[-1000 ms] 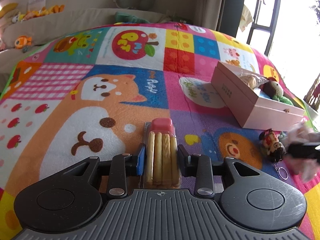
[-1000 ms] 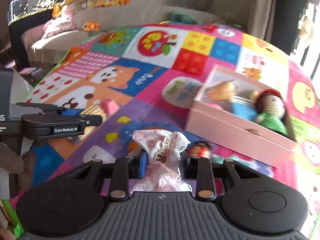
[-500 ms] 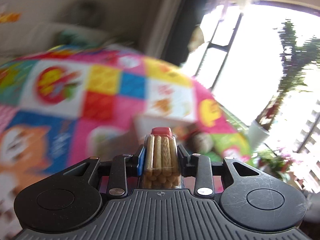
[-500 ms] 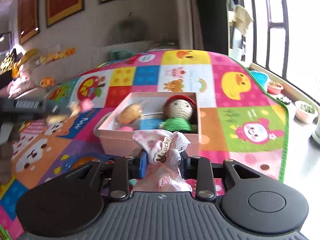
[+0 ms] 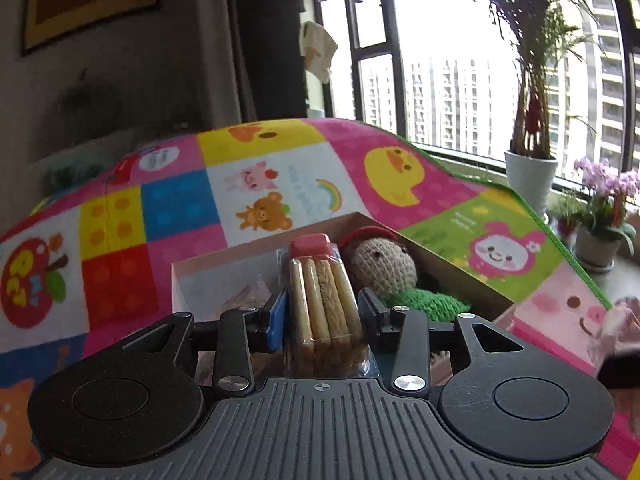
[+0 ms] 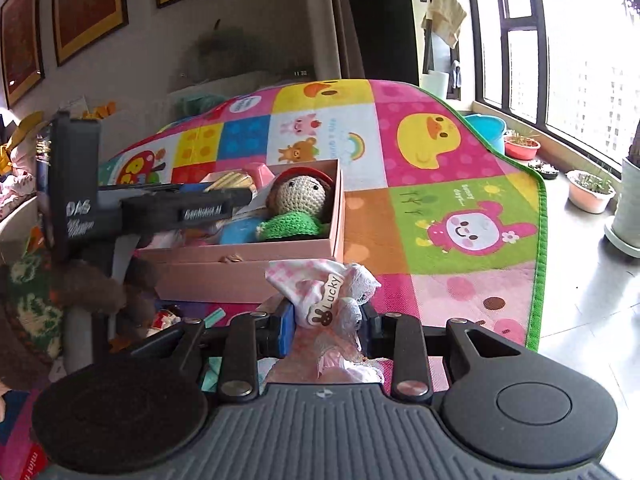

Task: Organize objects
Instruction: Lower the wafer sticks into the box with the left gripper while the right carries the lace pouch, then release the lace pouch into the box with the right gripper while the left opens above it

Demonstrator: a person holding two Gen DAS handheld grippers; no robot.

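My left gripper is squeezed tight on a clear pack of biscuit sticks with a pink-red cap at its far end. I hold the pack out over the open pink box, and its cap is above the inside of the box. In the right wrist view I can see the pack poking in from the left, over the box's far left part.

My right gripper is pinched shut on a small pink checked cloth bag with white lace. A little tag on it reads "Lucky" next to a brown bunny face. The bag hangs just in front of the near wall of the box, not inside it.

In the box lies a knitted doll with a red hat and a green top, on the right side. Left of the doll there is something blue and a wrapped thing, but I cannot tell what they are.

The side of my left gripper has white letters that look like "GenRobot.AI", though they are blurry.

The box sits on a bright play mat with a yellow duck, a rainbow, a bear and a pink bunny face. To the right, by the window, stand a potted palm and pink flowers.
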